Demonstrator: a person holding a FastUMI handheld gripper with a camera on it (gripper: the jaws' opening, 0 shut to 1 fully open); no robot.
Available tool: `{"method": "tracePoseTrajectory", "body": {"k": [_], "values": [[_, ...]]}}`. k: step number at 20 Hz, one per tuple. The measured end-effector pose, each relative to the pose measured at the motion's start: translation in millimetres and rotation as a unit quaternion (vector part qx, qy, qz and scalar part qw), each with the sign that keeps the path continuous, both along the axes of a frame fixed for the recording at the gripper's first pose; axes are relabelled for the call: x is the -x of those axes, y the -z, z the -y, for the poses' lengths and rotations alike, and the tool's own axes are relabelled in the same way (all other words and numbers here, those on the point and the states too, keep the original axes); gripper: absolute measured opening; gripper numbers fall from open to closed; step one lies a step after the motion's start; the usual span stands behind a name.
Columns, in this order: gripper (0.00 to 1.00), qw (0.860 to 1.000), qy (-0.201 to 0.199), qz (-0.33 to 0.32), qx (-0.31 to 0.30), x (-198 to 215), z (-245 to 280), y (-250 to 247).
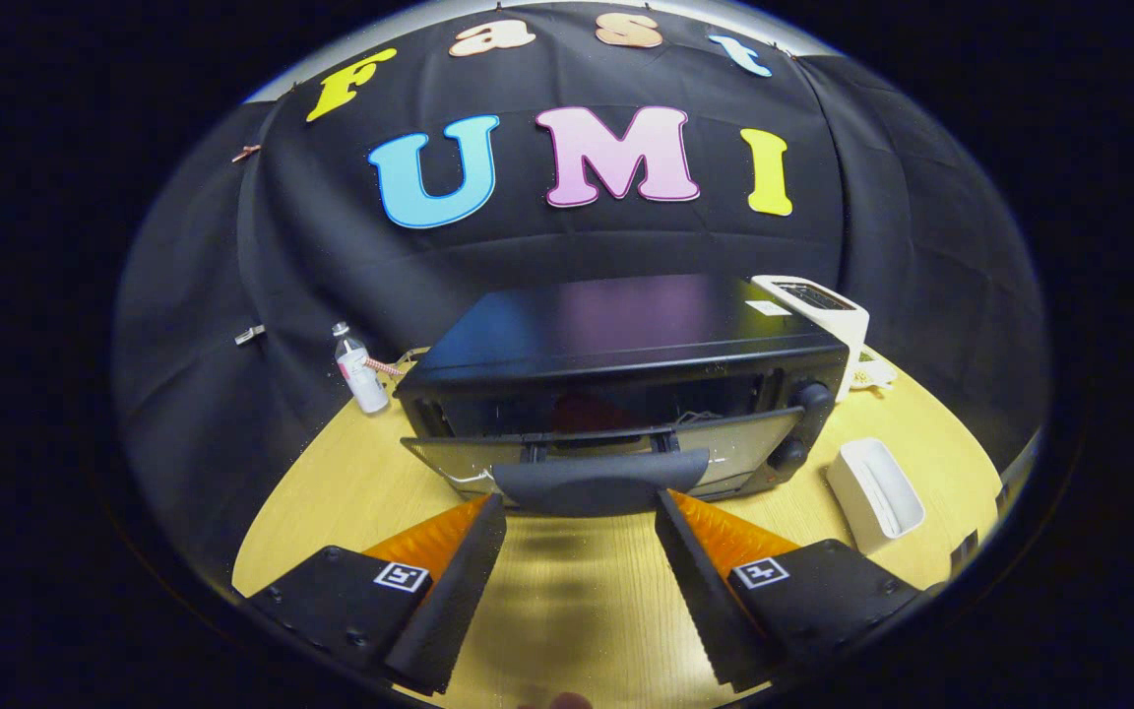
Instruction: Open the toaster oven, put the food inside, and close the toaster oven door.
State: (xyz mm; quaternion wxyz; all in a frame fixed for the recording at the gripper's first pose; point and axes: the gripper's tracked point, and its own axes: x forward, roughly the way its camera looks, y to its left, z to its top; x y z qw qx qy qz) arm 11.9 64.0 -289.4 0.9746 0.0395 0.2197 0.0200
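A black toaster oven (626,345) stands on the wooden table (331,492), straight ahead of my fingers. Its glass door (734,448) hangs folded down and open toward me. The dark door handle (598,481) lies just ahead of my fingertips, spanning the gap between them. Something reddish (592,412) shows dimly inside the oven cavity; I cannot tell what it is. My gripper (582,504) is open, its two black fingers (459,581) spread wide with nothing between them, just short of the handle. Two knobs (808,399) sit on the oven's right side.
A small white bottle (358,372) stands left of the oven. A white toaster (813,305) sits behind the oven's right corner. A white rectangular holder (877,490) lies on the table to the right of the door. Bare tabletop lies under my fingers.
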Motion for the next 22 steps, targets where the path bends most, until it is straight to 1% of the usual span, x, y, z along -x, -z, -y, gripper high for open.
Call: {"method": "tracePoseTrajectory", "body": {"k": [1,2,4,9,13,17,19,22], "values": [[0.99,1.0,0.0,0.005,-0.004,-12,0,-4],[0.99,1.0,0.007,0.006,-0.004,-21,3,-7],[0.99,1.0,0.011,0.005,-0.005,-25,11,-4],[0.98,1.0,0.018,0.012,0.01,-12,22,-15],[0.98,0.999,0.025,0.026,0.039,-1,41,-39],[0.98,0.995,0.021,0.069,0.065,1,62,-90],[0.98,0.991,0.015,0.1,0.087,4,71,-126],[0.98,0.984,0.012,0.147,0.097,2,77,-183]]}}
